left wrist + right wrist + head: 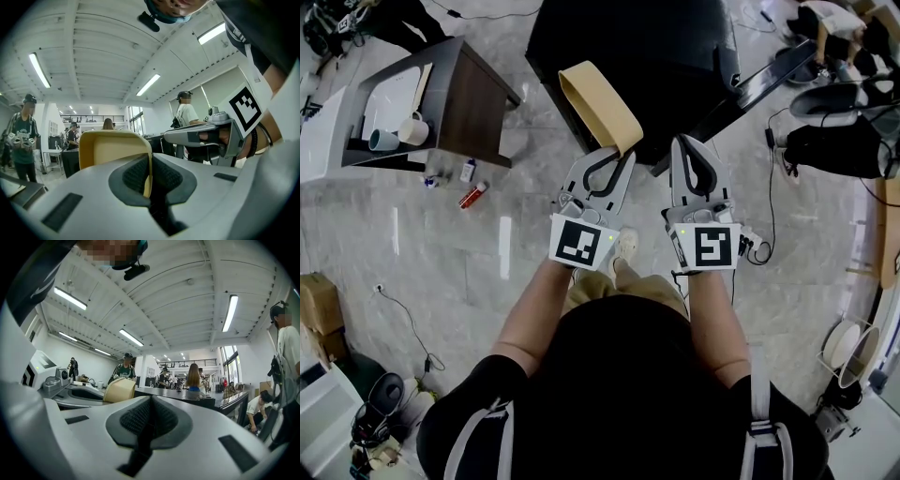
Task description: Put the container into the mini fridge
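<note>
A tan, open-topped container (598,103) hangs in the air in front of me, over the floor beside the black mini fridge (628,47). My left gripper (609,155) is shut on the container's wall. In the left gripper view the container (112,147) stands tilted up past the jaws, its thin rim pinched between the dark pads (136,173). My right gripper (686,142) is held level just to the right, shut with nothing in it. In the right gripper view its pads (140,420) meet, and the container (119,390) shows at the left.
A dark side table (478,103) with two mugs (405,131) stands to the left; a red bottle (472,195) and a small bottle (468,170) lie on the floor by it. Cables (773,202), bags and a cardboard box (319,305) ring the floor. Several people stand in the room.
</note>
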Demonstrator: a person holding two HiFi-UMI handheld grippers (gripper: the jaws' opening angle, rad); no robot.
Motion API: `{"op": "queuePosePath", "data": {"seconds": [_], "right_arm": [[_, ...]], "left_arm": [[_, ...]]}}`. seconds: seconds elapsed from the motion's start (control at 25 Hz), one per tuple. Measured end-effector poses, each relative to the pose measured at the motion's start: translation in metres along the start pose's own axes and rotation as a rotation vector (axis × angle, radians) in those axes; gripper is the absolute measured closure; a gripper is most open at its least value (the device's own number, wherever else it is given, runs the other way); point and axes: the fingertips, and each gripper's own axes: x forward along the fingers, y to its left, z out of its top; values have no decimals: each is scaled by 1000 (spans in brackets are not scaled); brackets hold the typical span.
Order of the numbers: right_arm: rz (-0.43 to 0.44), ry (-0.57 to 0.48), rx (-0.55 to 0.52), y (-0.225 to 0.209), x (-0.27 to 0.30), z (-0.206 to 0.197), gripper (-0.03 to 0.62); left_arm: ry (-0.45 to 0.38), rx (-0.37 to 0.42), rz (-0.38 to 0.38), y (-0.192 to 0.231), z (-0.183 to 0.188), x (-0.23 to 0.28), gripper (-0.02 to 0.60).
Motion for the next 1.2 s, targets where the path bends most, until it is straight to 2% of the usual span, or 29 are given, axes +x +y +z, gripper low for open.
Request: {"op": "queuePosePath", "data": {"seconds": [0.4,0.68,1.2], "right_arm": [[-4,0,14,-13,-10,-10,557],[-15,2,31,-9,-26,-17,557],[-20,18,55,-11,-29,-31,557]], "left_arm": [[27,-3,-11,-18,-10,10,549],[37,-2,-23,-29,-18,-1,549],[134,43,-65,-37,-43,2,549]]}}
